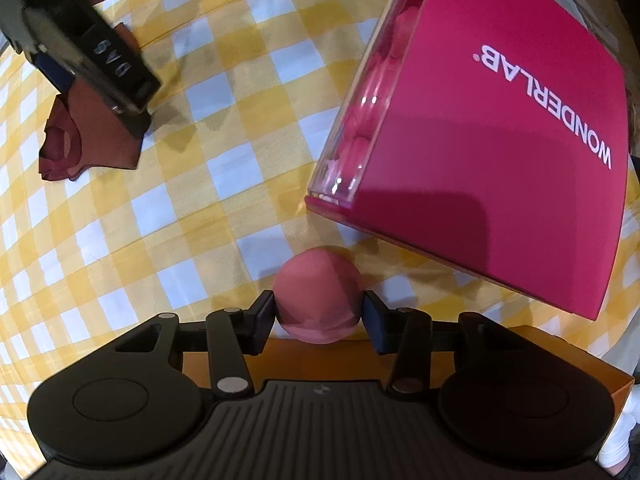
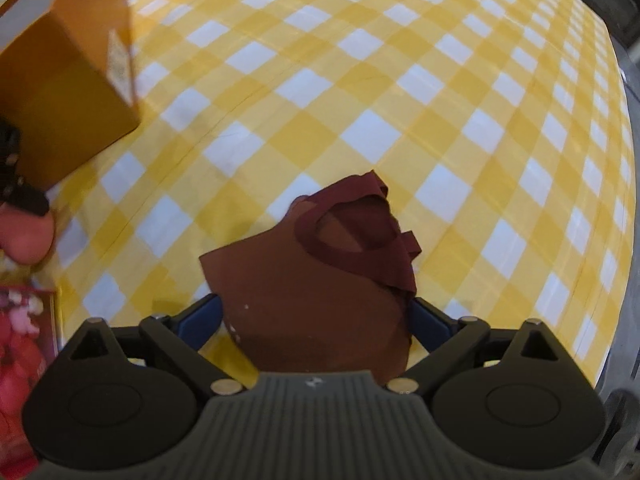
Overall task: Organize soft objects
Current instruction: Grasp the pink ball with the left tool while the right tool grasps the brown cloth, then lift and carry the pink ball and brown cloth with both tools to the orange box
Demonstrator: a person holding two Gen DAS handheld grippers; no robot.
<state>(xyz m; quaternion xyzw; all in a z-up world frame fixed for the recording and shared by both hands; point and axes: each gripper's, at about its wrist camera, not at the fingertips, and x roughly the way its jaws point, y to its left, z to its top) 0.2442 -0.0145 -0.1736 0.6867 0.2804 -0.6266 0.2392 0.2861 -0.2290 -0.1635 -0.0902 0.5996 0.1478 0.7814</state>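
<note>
Soft things are what you are sorting, and two of them are in play on the yellow checked tablecloth [image 2: 360, 92]. Your left gripper [image 1: 319, 314] points straight down over a pink foam ball [image 1: 318, 300], one pad on each side of it. The pads look as though they touch the ball's flanks without denting it, so I read this as a light hold on the ball, not a hard squeeze. The ball sits just beside the near corner of the red box [image 1: 500, 152], whose clear side shows more pink pieces inside. That makes the box the likely home for the ball, which would explain why you are taking it so close to that corner. An orange box [image 2: 60, 92] lies just below the ball in the left view.

Your right gripper [image 2: 316, 320] is spread wide over a brown cloth mask [image 2: 320, 280] with dark red straps [image 2: 360, 224]. The blue pads stand at the mask's two edges, and I cannot tell whether they touch it; nothing is pinched. The wide spread suits a flat, floppy piece that will bunch as you close. The mask lies well apart from both boxes.
</note>
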